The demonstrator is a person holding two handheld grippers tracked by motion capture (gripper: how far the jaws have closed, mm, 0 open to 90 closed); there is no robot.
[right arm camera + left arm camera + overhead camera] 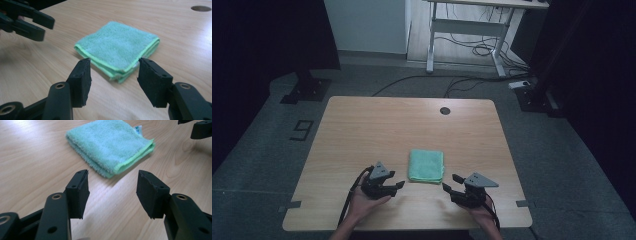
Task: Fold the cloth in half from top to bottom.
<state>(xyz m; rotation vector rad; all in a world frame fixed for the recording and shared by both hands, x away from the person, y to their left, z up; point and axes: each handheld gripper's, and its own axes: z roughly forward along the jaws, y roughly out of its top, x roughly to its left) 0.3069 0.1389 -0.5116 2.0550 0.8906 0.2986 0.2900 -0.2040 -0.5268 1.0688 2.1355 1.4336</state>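
Green towel (426, 166) lay folded in a neat square on the table (362, 125) between left gripper (399, 185) and right gripper (451, 183), both jaws open and empty, so folding looked done

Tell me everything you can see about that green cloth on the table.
The green cloth is a soft, fluffy towel, terry or microfibre by its look, mint green with a brighter green stitched hem. It is folded into a neat, roughly square stack of several layers, and a small white tag peeks out at one corner. It lies flat on the wooden table, toward the near edge, between the two grippers. Nothing touches it but the tabletop.
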